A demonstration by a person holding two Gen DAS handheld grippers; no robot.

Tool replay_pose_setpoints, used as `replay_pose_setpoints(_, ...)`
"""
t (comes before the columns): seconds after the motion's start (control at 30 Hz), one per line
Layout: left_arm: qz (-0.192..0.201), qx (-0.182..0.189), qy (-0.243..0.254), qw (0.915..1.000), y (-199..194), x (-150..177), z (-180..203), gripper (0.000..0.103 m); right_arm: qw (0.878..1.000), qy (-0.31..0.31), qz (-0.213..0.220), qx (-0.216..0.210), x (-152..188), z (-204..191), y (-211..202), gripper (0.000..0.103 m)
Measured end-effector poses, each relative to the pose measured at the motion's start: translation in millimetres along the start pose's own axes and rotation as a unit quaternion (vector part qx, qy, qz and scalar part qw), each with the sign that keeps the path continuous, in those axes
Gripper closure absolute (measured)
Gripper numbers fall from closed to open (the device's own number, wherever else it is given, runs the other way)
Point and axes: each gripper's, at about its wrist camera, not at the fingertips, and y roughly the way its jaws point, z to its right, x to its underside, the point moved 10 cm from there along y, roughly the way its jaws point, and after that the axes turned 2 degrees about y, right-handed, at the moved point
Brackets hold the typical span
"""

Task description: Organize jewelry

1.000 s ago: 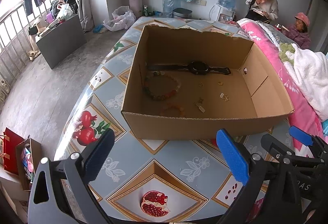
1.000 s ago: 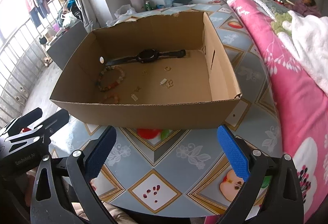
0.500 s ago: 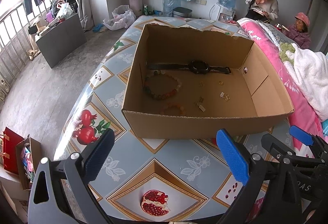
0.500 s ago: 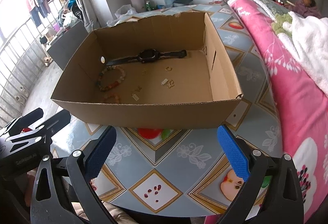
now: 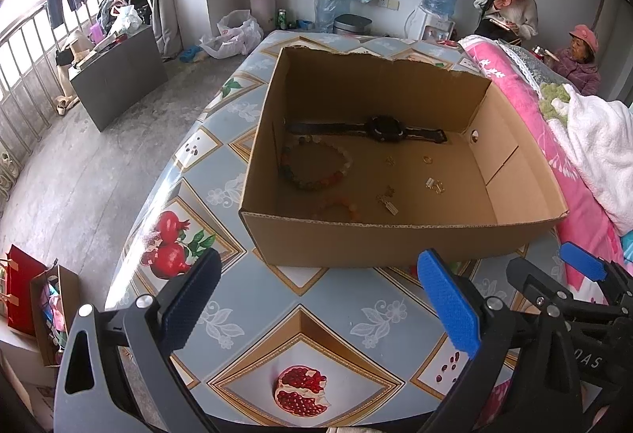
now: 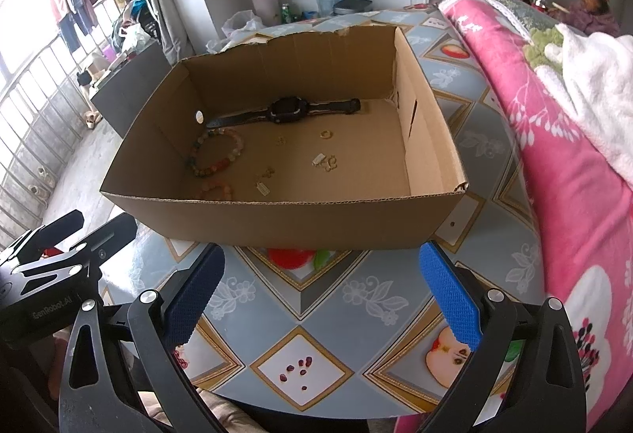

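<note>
Both tools, left (image 5: 316,298) and right (image 6: 320,286), hang spread and empty at 6 o'clock of the box (image 5: 395,241). Watch (image 5: 383,128), bracelets (image 5: 312,168) and trinkets (image 5: 433,184) lie gathered inside, on the tabletop (image 5: 316,318).

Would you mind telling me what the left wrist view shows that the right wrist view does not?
Only the left wrist view shows the red bag on the floor and the whole pomegranates printed on the tablecloth. Only the right wrist view shows the outside of the box's right wall and the apple print. Both show the cardboard box holding the black watch and bead bracelet, with each gripper's fingers open and empty.
</note>
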Motion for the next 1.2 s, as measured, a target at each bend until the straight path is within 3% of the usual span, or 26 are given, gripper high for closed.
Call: replay_pose_setpoints(1.2,-0.001,0.001,0.0,1.0,-1.9,-0.1,0.4,0.005,1.0,-0.004,-0.001,0.003,1.0,-1.5,-3.1,0.008)
